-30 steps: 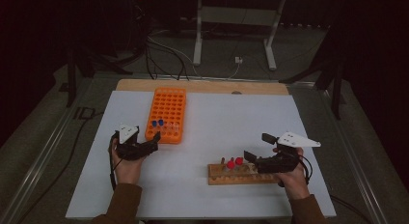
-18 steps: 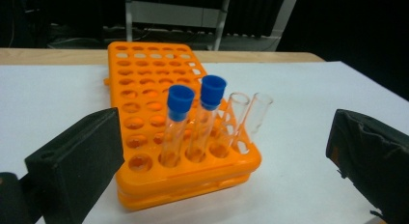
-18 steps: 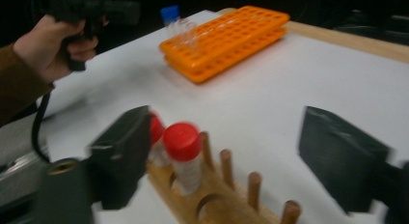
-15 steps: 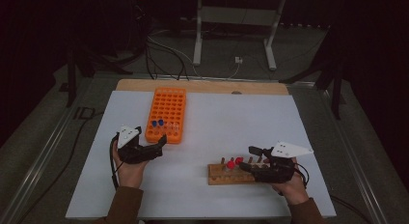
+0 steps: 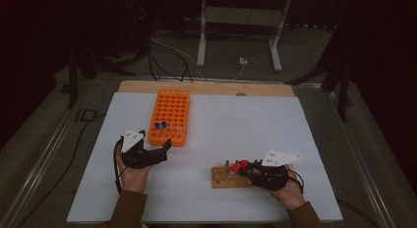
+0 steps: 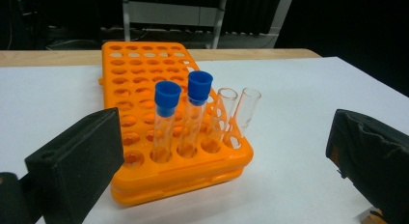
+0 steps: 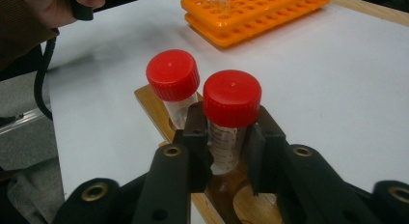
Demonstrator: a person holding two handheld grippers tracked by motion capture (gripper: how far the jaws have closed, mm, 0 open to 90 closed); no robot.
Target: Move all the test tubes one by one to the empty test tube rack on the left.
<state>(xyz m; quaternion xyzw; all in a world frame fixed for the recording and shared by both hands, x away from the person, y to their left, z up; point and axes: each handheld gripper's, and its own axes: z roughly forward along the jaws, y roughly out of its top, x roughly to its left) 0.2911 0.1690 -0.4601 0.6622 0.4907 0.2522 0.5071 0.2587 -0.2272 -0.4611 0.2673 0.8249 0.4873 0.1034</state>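
Observation:
My right gripper (image 7: 226, 137) is shut on a red-capped tube (image 7: 231, 98) that stands in the wooden rack (image 5: 221, 178); its jaws have just been closing on it. A second red-capped tube (image 7: 172, 75) stands right beside it, free. My left gripper (image 5: 156, 140) hovers just in front of the orange rack (image 5: 172, 110), open with nothing between its pads, its jaws having just been opening. In the rack's near row stand two blue-capped tubes (image 6: 168, 96) and two clear uncapped tubes (image 6: 226, 96).
The white tabletop (image 5: 255, 129) has a wooden strip (image 5: 206, 88) along its far edge. Behind the table, cables (image 5: 167, 53) and a metal stand's legs (image 5: 201, 46) lie on the dark floor. Open white surface lies between the two racks.
My right gripper came down and leftward onto the wooden rack and its jaws closed on a red-capped tube. The left gripper's jaws spread wider while the hand stayed put.

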